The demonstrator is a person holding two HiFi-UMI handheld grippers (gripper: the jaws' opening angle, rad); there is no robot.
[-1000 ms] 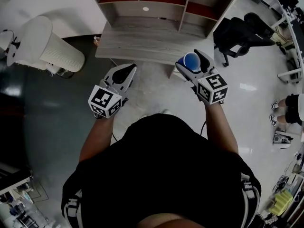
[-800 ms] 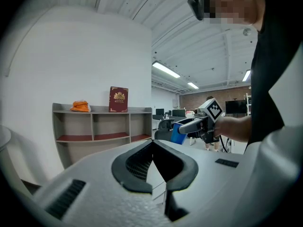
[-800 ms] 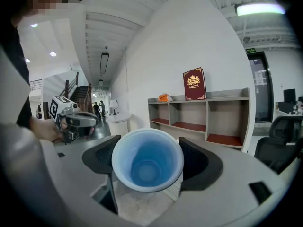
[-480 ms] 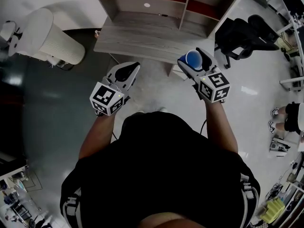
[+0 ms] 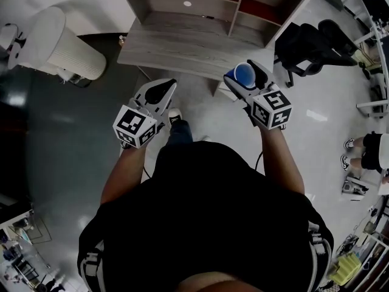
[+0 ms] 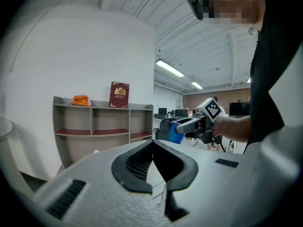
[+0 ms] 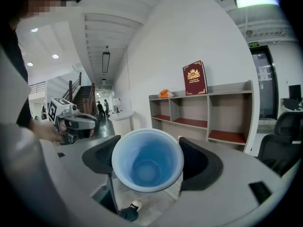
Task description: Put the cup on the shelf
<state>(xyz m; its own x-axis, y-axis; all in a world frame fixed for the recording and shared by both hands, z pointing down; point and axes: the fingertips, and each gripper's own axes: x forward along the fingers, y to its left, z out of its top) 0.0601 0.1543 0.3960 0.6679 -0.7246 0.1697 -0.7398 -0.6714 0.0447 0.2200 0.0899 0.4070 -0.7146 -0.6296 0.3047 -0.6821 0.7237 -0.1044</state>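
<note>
Room, head view: pale glossy floor; a grey table lies at top centre, with the shelf behind it against the wall.
Cup, head view: the blue cup sits right of centre, short of the table's near edge, with its open mouth showing from above.
Right gripper, head view: the right gripper is held out in front on a bent arm and clamps the cup, probably to carry it steady toward the shelf.
Left gripper, head view: the left gripper is at left of centre, about level with the other, and seems idle and kept clear.
Left gripper view: its jaws are closed tip to tip with nothing between them. A red book and an orange thing are on the shelf top, left of centre.
Right gripper view: the pads press the cup's wall from both sides. The cup is empty, and the shelf is well apart at right.
</note>
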